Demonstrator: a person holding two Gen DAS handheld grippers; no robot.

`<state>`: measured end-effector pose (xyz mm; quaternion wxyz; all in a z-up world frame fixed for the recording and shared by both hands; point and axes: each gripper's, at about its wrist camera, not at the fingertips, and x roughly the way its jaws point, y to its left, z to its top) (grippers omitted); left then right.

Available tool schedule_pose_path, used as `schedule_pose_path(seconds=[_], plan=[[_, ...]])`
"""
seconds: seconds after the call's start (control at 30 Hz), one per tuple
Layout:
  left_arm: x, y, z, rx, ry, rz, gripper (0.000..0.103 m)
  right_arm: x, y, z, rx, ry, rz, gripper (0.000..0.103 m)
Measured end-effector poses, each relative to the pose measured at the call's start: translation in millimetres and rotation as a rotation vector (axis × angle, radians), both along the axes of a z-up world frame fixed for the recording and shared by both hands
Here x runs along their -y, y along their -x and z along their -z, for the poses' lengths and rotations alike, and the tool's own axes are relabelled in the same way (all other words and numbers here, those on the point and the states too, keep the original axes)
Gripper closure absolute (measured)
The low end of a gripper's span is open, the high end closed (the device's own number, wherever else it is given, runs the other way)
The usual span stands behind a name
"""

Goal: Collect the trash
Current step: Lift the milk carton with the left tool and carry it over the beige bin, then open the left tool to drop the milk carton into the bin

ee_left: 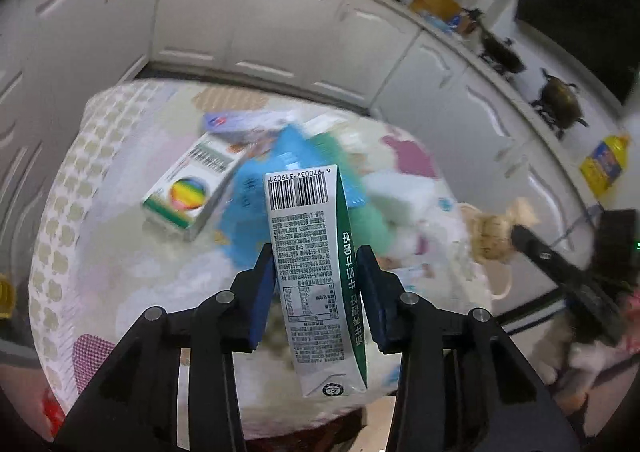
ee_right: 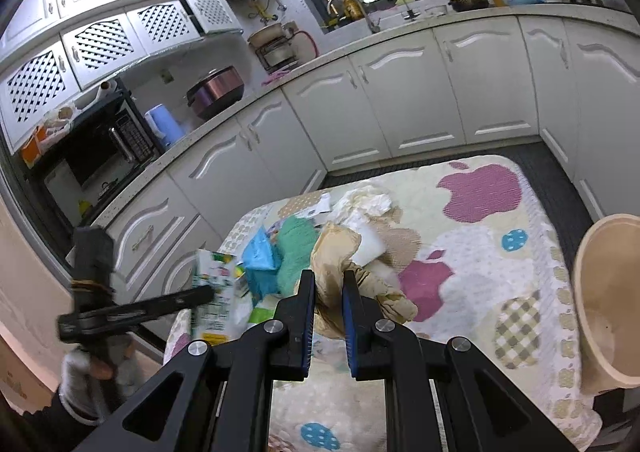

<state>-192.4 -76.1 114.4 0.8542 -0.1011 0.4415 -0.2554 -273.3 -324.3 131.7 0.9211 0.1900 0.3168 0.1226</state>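
In the left wrist view, the left gripper (ee_left: 316, 284) holds a slim white-and-green paper drink carton (ee_left: 314, 276) by its narrow sides, lifted above the patterned tablecloth (ee_left: 80, 211); it looks light, stiff but crushable and smooth, so a mid-body grip suits it. In the right wrist view, the right gripper (ee_right: 329, 294) is clamped narrow on a crumpled tan paper bag (ee_right: 340, 252), soft and featherlight, near the beige plastic bin (ee_right: 600, 292).
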Motion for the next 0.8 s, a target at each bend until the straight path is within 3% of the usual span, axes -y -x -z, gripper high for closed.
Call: schedule_pose_path(seconds=[0.17, 0.3, 0.53, 0.8], plan=[[44.7, 9.3, -27.3, 0.022, 0.061, 0.117, 0.065, 41.5, 15.2, -2.8, 0.010, 0.017, 0.083, 0.091], [101.9, 6.9, -32.4, 0.002, 0.088, 0.232, 0.066, 93.7, 32.9, 2.1, -0.014, 0.046, 0.231, 0.091], [230.5, -6.4, -17.3, -0.050, 0.091, 0.398, 0.066, 180.7, 54.9, 34.3, -0.130, 0.035, 0.457, 0.091], [345.5, -34.3, 16.4, -0.098, 0.099, 0.426, 0.066, 223.2, 54.8, 60.0, -0.199, 0.045, 0.570, 0.091]])
